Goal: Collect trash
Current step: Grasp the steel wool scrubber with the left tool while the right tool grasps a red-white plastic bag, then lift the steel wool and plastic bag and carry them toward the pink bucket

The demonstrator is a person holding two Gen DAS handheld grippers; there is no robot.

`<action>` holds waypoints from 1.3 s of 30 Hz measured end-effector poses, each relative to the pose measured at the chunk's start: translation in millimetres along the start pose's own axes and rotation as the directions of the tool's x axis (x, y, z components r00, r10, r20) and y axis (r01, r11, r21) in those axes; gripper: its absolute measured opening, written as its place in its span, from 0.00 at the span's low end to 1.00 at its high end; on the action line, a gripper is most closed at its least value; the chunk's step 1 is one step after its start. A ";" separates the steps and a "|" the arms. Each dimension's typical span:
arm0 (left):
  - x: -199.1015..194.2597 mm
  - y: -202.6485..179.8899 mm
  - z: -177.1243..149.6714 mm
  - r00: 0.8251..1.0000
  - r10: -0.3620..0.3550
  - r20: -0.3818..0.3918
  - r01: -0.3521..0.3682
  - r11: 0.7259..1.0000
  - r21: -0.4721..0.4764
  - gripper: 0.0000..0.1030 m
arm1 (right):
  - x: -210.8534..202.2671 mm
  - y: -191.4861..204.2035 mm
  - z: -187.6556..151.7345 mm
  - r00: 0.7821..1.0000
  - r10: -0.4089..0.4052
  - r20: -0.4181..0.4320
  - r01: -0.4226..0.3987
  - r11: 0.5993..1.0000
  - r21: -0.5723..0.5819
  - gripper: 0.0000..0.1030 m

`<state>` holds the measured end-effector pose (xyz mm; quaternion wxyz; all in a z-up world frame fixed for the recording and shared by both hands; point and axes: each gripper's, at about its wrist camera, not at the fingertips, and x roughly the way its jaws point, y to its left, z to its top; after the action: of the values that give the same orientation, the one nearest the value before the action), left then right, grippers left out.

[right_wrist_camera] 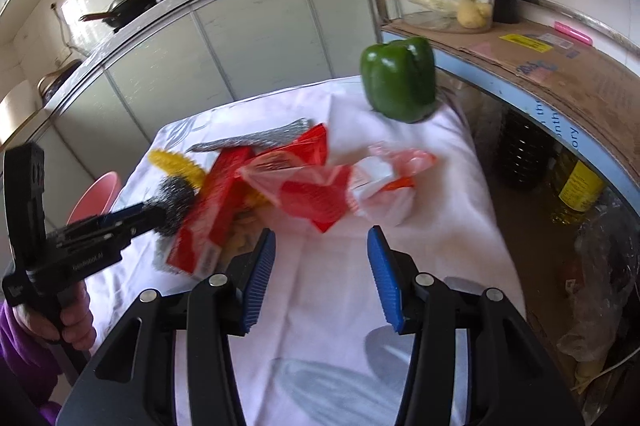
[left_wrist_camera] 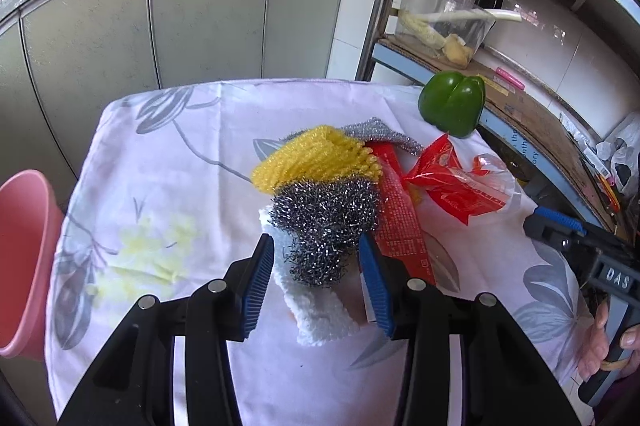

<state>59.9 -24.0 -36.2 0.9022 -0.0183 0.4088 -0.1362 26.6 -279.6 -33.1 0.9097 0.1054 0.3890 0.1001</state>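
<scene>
Where the floral tablecloth (left_wrist_camera: pixel 168 162) covers the table, the trash lies in one heap: steel wool ball (left_wrist_camera: pixel 326 222), yellow scrubber (left_wrist_camera: pixel 316 156), white sponge (left_wrist_camera: pixel 316 310), red carton (left_wrist_camera: pixel 400 226), red wrapper (right_wrist_camera: pixel 308 186), clear plastic bag (right_wrist_camera: pixel 384 186). Left gripper (left_wrist_camera: pixel 316 274): fingers spread, flanking the steel wool ball, contact unclear. Right gripper (right_wrist_camera: pixel 320 276): fingers spread, holding nothing, over bare cloth near the wrapper. Green pepper (right_wrist_camera: pixel 400 82) at far edge. Pink bin (left_wrist_camera: pixel 24 258) beside table, left.

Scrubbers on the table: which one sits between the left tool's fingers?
The dark steel wool ball, right in front of the open left tool. The yellow scrubber and flat silver mesh pad lie farther back.
</scene>
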 end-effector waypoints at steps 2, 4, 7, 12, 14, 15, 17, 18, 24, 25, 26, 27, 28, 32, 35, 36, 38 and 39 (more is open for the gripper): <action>3.8 -0.7 -1.3 1.000 -0.010 -0.003 0.010 1.000 -0.001 0.37 | 5.4 -5.3 4.2 1.000 -0.009 -0.006 0.009 1.000 0.010 0.47; 5.1 -0.5 -2.1 1.000 -0.018 -0.004 0.018 1.000 -0.001 0.21 | 10.1 -9.1 7.5 1.000 -0.015 -0.008 0.015 1.000 0.018 0.47; 0.6 2.6 -2.1 1.000 -0.023 0.015 0.023 1.000 -0.017 0.16 | 15.9 -13.8 13.0 1.000 -0.028 -0.006 0.029 0.999 0.028 0.47; -13.9 4.1 -1.8 0.998 -0.053 0.039 0.054 0.998 -0.041 0.15 | 28.9 -19.3 19.9 0.998 -0.059 -0.023 0.060 0.998 0.023 0.47; -21.1 2.9 -2.4 0.997 -0.055 0.052 0.057 0.998 -0.035 0.15 | 33.6 -21.2 22.1 0.998 -0.057 -0.028 0.058 0.998 0.027 0.47; -24.9 2.8 -2.8 0.997 -0.055 0.059 0.057 0.998 -0.032 0.15 | 35.4 -21.4 22.4 0.998 -0.058 -0.029 0.059 0.998 0.025 0.47; -30.2 2.8 -3.5 0.996 -0.053 0.067 0.055 0.998 -0.028 0.15 | 37.0 -20.2 22.2 0.998 -0.062 -0.025 0.062 0.998 0.014 0.47; -32.6 3.1 -3.8 0.996 -0.050 0.072 0.052 0.998 -0.028 0.15 | 38.0 -19.8 21.9 0.997 -0.067 -0.025 0.067 0.998 0.008 0.47; -44.2 6.0 -5.4 0.995 -0.047 0.089 0.051 0.998 -0.043 0.15 | 38.4 -19.4 20.3 0.997 -0.076 -0.024 0.076 0.997 -0.004 0.26; -45.2 6.0 -5.7 0.995 -0.047 0.091 0.051 0.998 -0.042 0.15 | 36.9 -19.1 20.0 0.997 -0.075 -0.020 0.075 0.997 -0.008 0.23; -46.5 6.0 -6.3 0.995 -0.047 0.092 0.051 0.998 -0.041 0.15 | 35.9 -19.0 20.0 0.997 -0.080 -0.017 0.079 0.997 -0.012 0.19; -47.6 6.0 -6.7 0.994 -0.047 0.094 0.051 0.998 -0.040 0.15 | 34.0 -18.6 19.7 0.996 -0.083 -0.013 0.083 0.996 -0.016 0.17; -49.1 6.1 -7.4 0.994 -0.047 0.096 0.051 0.998 -0.040 0.15 | 30.2 -17.9 19.1 0.996 -0.084 -0.004 0.084 0.996 -0.020 0.15; -55.1 6.4 -9.2 0.993 -0.046 0.106 0.050 0.998 -0.038 0.15 | 17.9 -16.4 16.3 0.996 -0.090 0.018 0.091 0.995 -0.032 0.13; -59.6 7.4 -11.2 0.992 -0.045 0.116 0.050 0.998 -0.039 0.15 | 6.6 -16.4 13.7 0.996 -0.085 0.031 0.085 0.996 -0.022 0.12; -61.9 8.0 -12.2 0.992 -0.043 0.120 0.048 0.998 -0.040 0.15 | 1.0 -15.6 12.9 0.996 -0.079 0.038 0.079 0.997 -0.017 0.12; -65.5 9.1 -13.5 0.991 -0.044 0.127 0.050 0.998 -0.043 0.15 | -6.9 -13.4 12.6 0.997 -0.064 0.047 0.064 0.998 -0.014 0.12; -67.6 10.1 -14.0 0.990 -0.042 0.132 0.049 0.998 -0.046 0.15 | -11.4 -11.0 12.6 0.997 -0.055 0.054 0.056 0.998 -0.017 0.12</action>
<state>9.3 4.4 2.5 0.9230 -0.0586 0.3516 -0.1451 29.2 -294.5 -19.8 0.9231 0.0889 0.3665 0.0755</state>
